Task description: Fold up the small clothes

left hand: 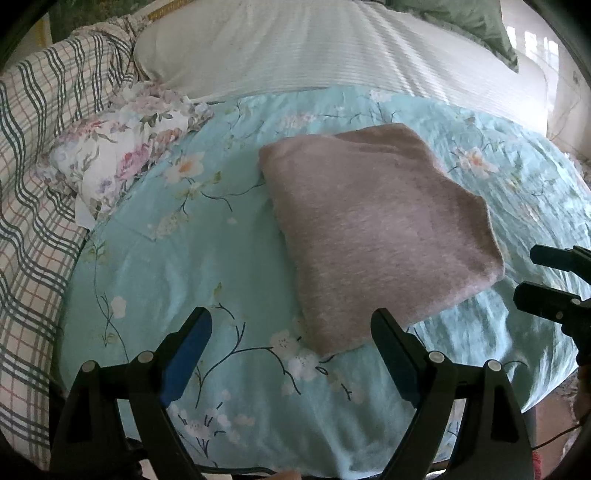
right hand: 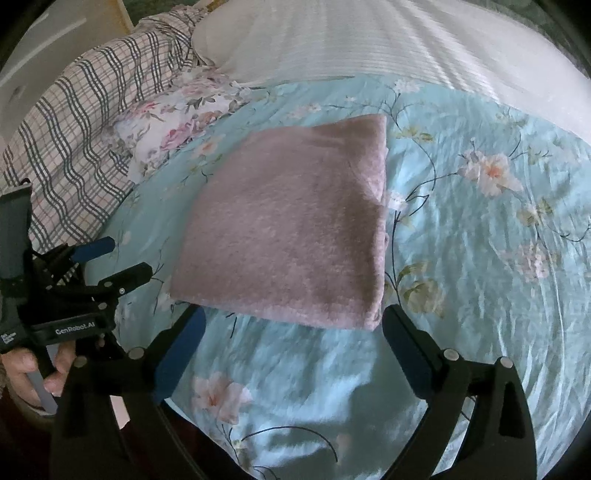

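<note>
Black fingers with blue pads: my left gripper [left hand: 291, 332] is spread wide, holding nothing, its right finger tip just at the near corner of the garment [left hand: 373, 236]. My right gripper [right hand: 293, 325] is also wide and empty, both tips just short of the garment's [right hand: 291, 225] near edge, not touching as far as I can tell. In the left view my right gripper [left hand: 543, 275] shows at the right edge, well clear of the cloth. In the right view my left gripper [right hand: 114, 258] sits near left, beside the garment's near-left corner, my left hand [right hand: 33, 373] on its handle. Garment is mauve knit, folded into a flat thick rectangle, lying on the teal floral sheet [left hand: 184, 258]. Far left: floral cloth [left hand: 122, 155] bunched up, touching the plaid blanket [left hand: 40, 155]. Far side: white ribbed cover [left hand: 314, 48], green pillow [left hand: 476, 22] at far right.
</note>
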The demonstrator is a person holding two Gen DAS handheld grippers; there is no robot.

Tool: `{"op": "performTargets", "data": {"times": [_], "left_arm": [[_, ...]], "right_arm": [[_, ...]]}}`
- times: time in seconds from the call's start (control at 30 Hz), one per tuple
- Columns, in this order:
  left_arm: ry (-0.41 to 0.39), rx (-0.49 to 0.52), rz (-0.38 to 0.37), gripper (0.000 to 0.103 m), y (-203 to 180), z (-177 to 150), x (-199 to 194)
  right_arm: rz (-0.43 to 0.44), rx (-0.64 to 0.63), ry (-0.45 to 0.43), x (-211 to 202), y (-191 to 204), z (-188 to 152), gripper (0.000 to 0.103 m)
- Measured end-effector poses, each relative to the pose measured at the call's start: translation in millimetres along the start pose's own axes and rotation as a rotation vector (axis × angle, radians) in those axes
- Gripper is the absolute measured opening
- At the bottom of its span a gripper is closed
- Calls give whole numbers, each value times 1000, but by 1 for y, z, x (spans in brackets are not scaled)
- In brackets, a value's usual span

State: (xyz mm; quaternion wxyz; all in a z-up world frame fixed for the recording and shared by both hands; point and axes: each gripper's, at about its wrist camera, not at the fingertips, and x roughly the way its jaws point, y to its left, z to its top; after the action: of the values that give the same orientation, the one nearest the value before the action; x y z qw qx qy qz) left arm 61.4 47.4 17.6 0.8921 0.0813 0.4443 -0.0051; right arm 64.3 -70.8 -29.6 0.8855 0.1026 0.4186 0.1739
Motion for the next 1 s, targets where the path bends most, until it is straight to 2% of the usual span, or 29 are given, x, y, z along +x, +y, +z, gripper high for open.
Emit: {"op": "performTargets", "data": {"times": [0.27,1.0], "left_arm": [[-10,6,4,88,0,-3,-8],[-23,27,0,88,-7,-4,-13]], "right_arm": [[-15,-51,-10,-3,9,-5,98],[-6,-63,-28,-11,14,-4,98]]}}
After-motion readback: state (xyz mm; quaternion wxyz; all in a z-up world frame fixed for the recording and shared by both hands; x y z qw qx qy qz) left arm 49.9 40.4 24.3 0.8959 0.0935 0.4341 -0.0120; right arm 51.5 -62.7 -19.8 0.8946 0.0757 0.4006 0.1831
